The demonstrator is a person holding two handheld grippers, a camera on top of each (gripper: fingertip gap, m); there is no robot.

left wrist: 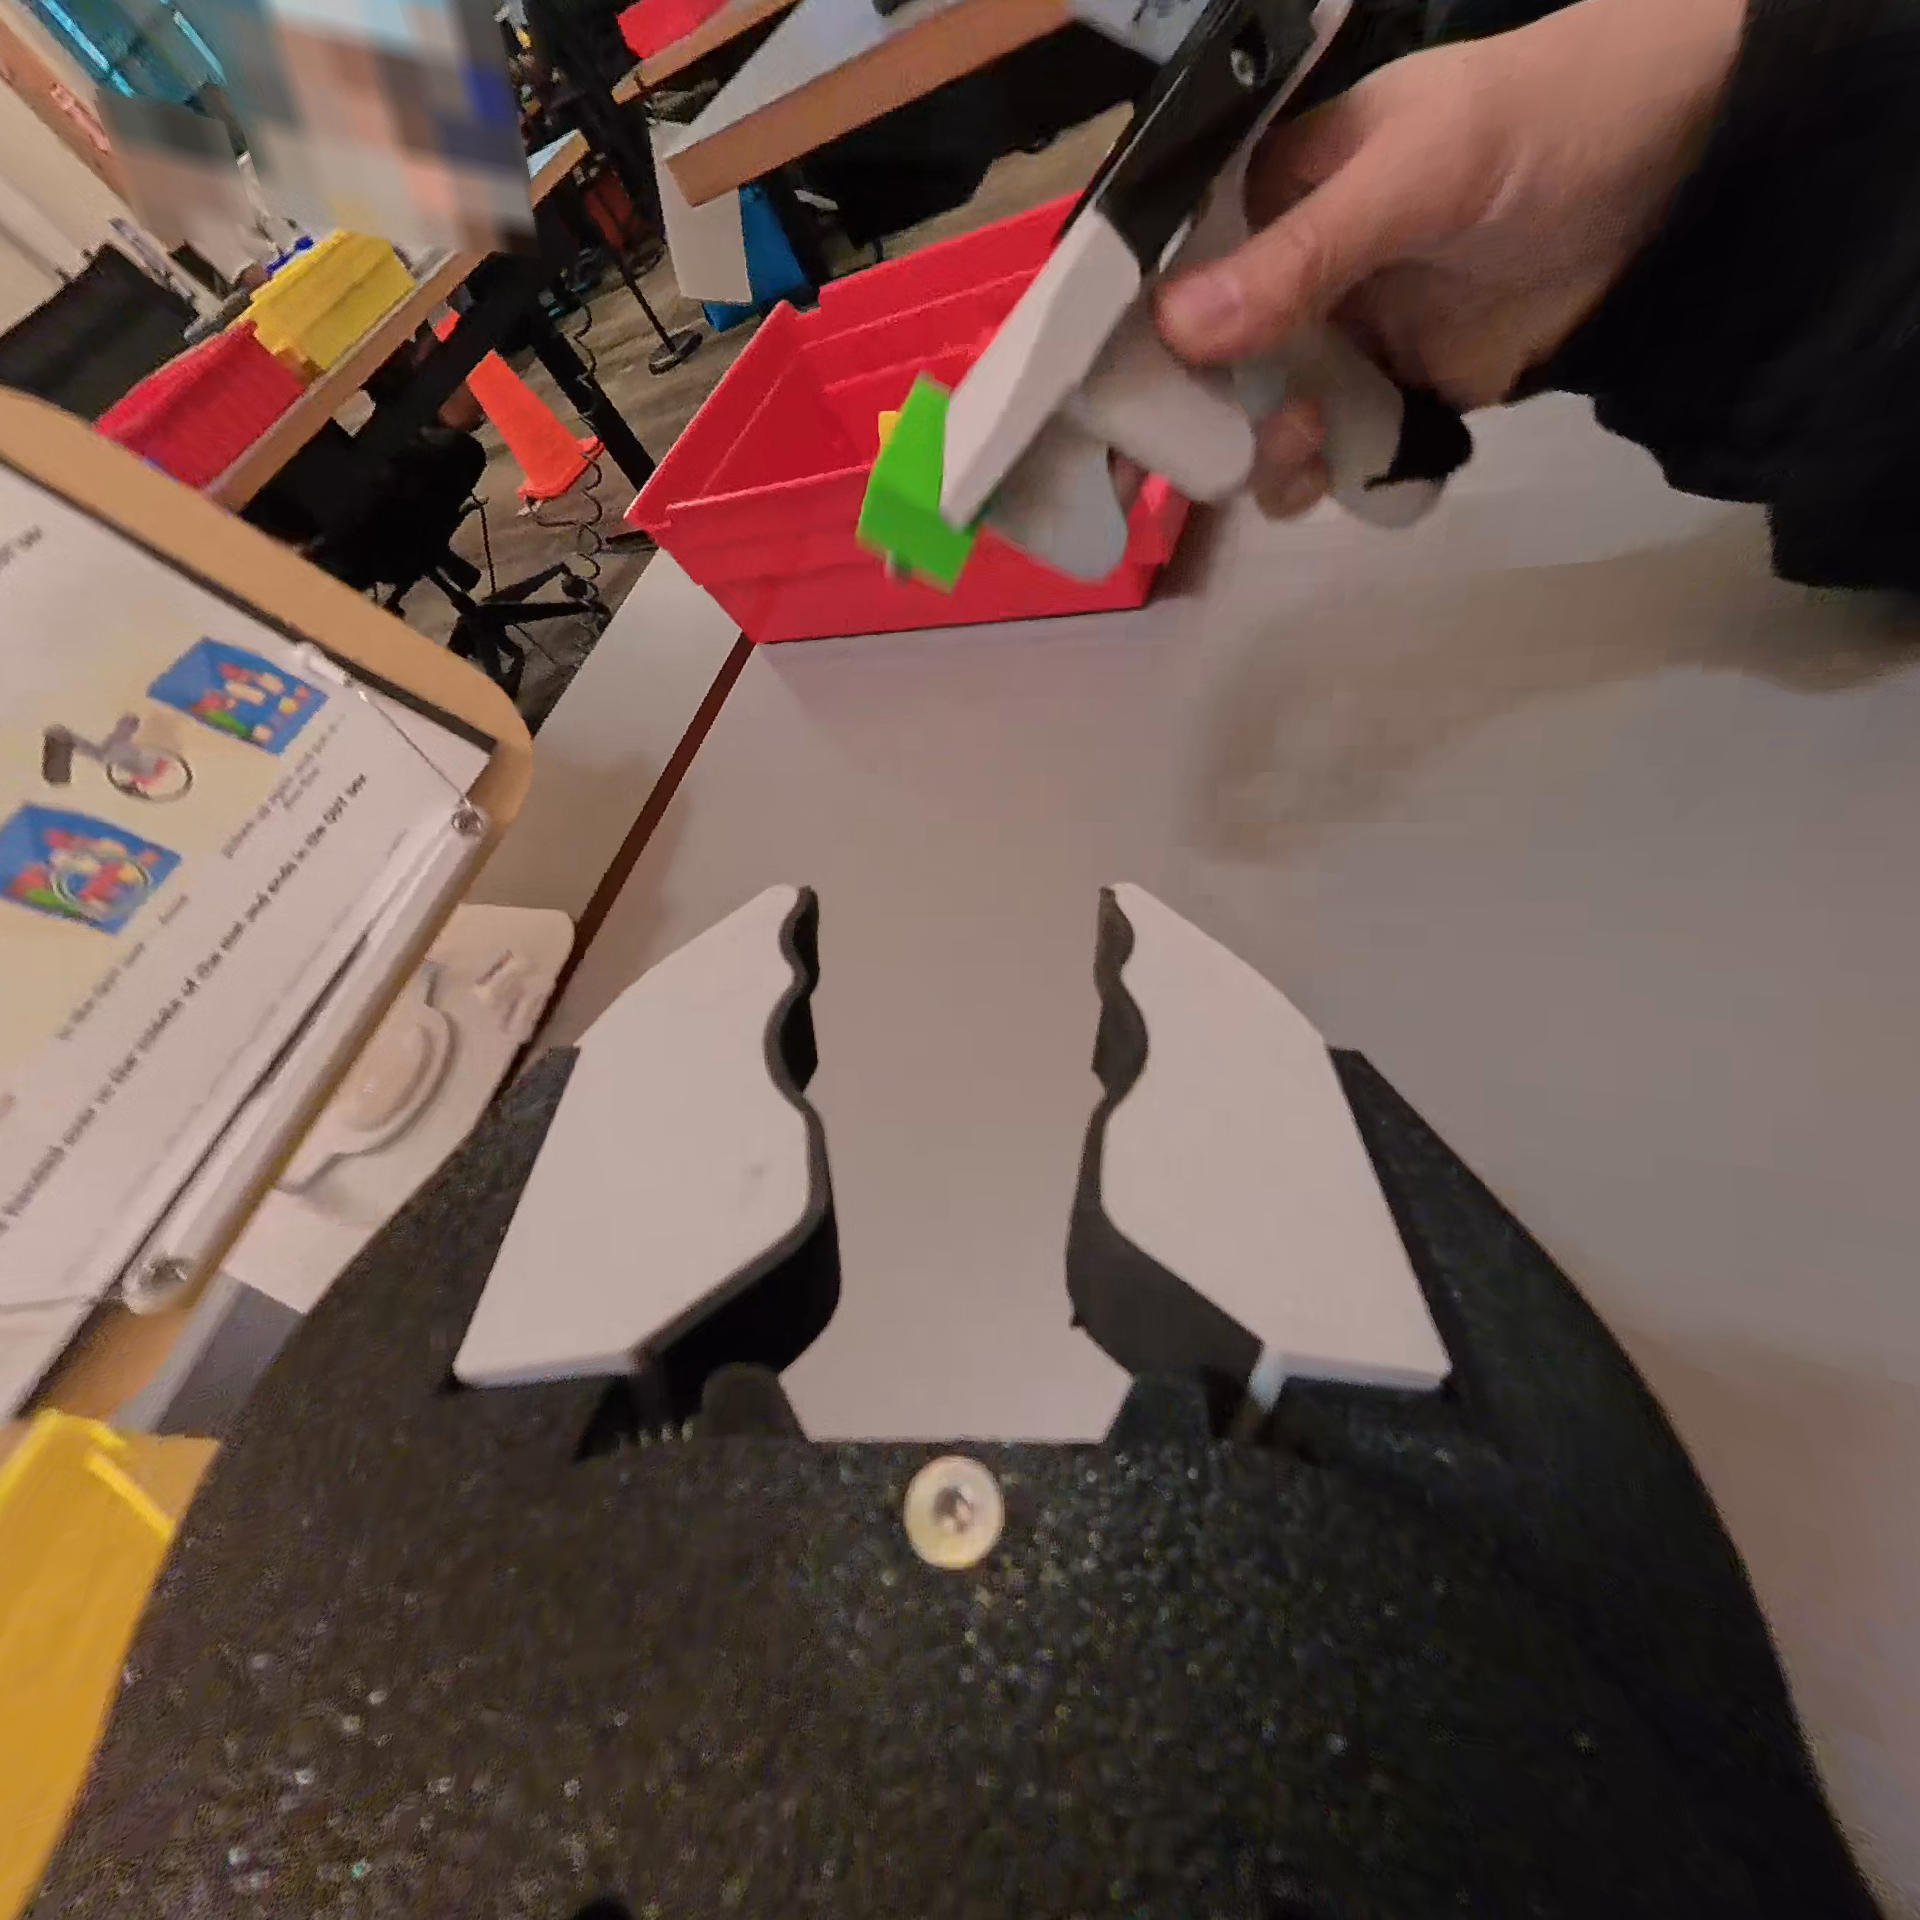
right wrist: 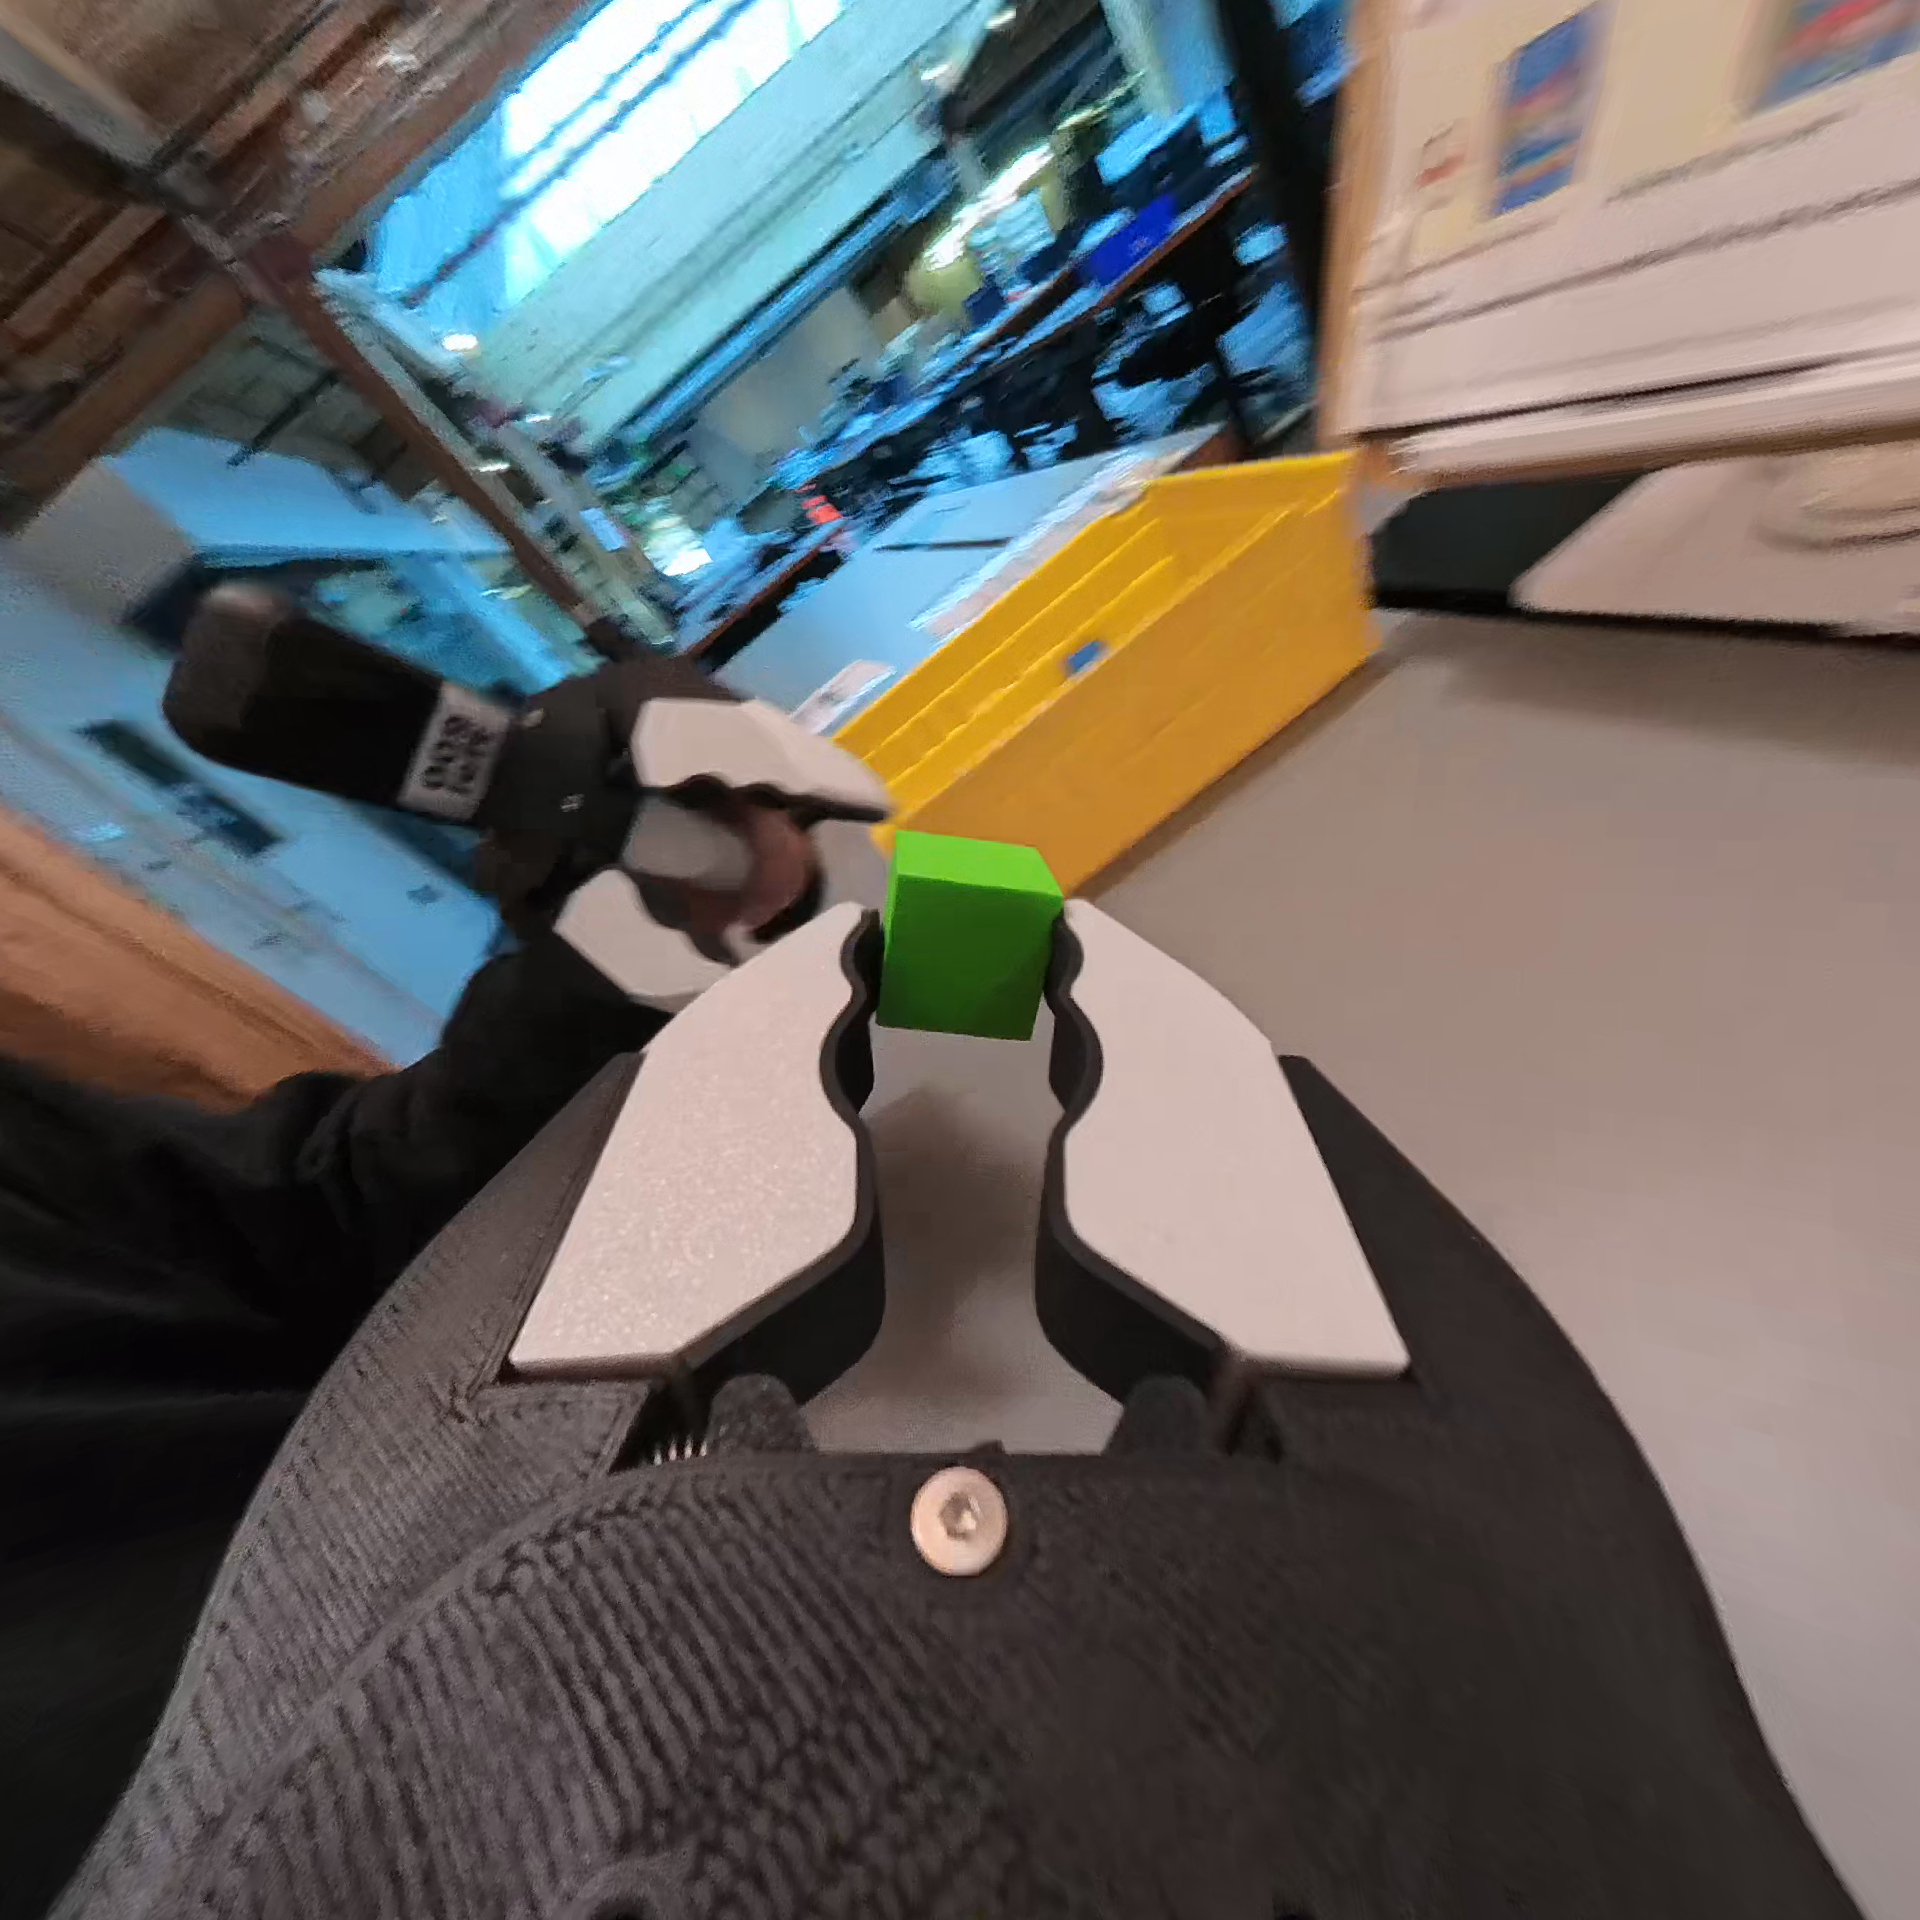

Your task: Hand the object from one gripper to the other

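Two grey fingers of the right gripper (right wrist: 966, 920) clamp a green block (right wrist: 964, 940) at their tips, pads pressed on both sides, lifted above the grey tabletop (right wrist: 1558, 1039). Just left of the block, the left gripper (left wrist: 956, 904) has its jaws apart with nothing between them. Behind the block sits a yellow bin (right wrist: 1143, 686); a red bin (left wrist: 790, 488) stands at the tabletop's far edge.

Green cube (right wrist: 964, 940), slightly tilted, clamped between the right gripper's (right wrist: 964, 914) jaws above the table.
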